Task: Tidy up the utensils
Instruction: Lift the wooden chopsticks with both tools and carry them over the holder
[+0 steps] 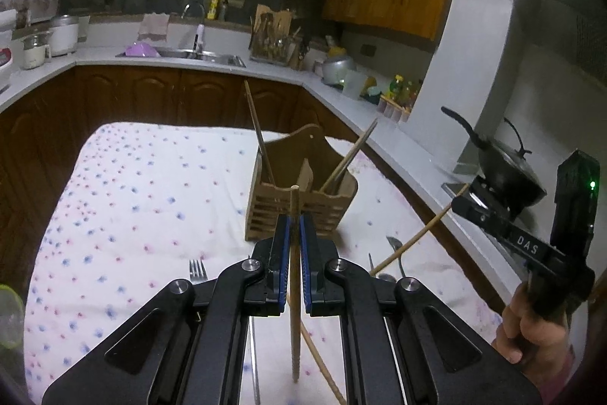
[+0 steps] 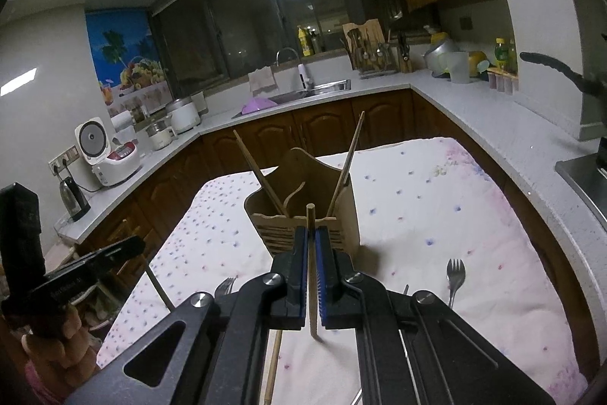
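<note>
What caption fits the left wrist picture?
Left gripper shut on a chopstick, facing the wooden holder.

The right gripper (image 2: 313, 234) holds a thin wooden chopstick (image 2: 311, 276) tight between its blue fingers (image 2: 301, 264). The stick stands almost straight up. Just behind it is a wooden holder (image 2: 341, 192) on a worktop (image 2: 436, 215) with a flowery cloth. Two more chopsticks lean in the holder, one to the left (image 2: 258, 173) and one to the right (image 2: 349, 158). A fork (image 2: 453, 276) lies on the cloth at the right. At the far left, a hand (image 2: 57, 340) holds the left gripper (image 2: 142, 245), which has a stick (image 2: 159, 285) hanging from it
</note>
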`<state>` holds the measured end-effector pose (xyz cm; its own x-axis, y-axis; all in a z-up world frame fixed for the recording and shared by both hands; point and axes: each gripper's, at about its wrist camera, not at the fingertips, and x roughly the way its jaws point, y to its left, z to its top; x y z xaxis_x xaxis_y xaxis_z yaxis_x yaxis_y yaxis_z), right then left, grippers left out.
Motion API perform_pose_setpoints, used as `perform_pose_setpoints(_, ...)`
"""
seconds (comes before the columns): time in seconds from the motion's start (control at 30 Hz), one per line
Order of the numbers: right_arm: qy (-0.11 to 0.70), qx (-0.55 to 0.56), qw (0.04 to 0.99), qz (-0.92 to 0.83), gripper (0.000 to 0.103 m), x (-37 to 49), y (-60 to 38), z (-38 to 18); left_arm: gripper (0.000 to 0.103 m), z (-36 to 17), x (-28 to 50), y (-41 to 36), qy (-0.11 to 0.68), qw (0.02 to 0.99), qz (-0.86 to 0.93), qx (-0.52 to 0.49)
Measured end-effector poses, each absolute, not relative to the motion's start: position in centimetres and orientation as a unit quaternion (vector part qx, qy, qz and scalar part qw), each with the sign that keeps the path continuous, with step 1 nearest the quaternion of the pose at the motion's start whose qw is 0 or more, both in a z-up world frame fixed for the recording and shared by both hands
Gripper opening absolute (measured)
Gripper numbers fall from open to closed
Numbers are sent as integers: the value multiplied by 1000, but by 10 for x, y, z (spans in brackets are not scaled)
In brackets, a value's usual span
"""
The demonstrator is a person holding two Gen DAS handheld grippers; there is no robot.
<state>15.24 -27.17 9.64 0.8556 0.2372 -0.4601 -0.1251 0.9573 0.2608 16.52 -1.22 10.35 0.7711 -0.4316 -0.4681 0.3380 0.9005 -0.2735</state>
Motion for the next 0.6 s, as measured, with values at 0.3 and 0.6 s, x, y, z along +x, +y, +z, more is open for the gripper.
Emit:
perform_pose_setpoints(0.3,238,111,960,94,4,150,-273,104,4,120,165,-3,223,951,-187,-105)
perform_pose_setpoints(0.6,218,110,965,95,4,154,-275,120,4,142,174,-5,182,962,-176,-99)
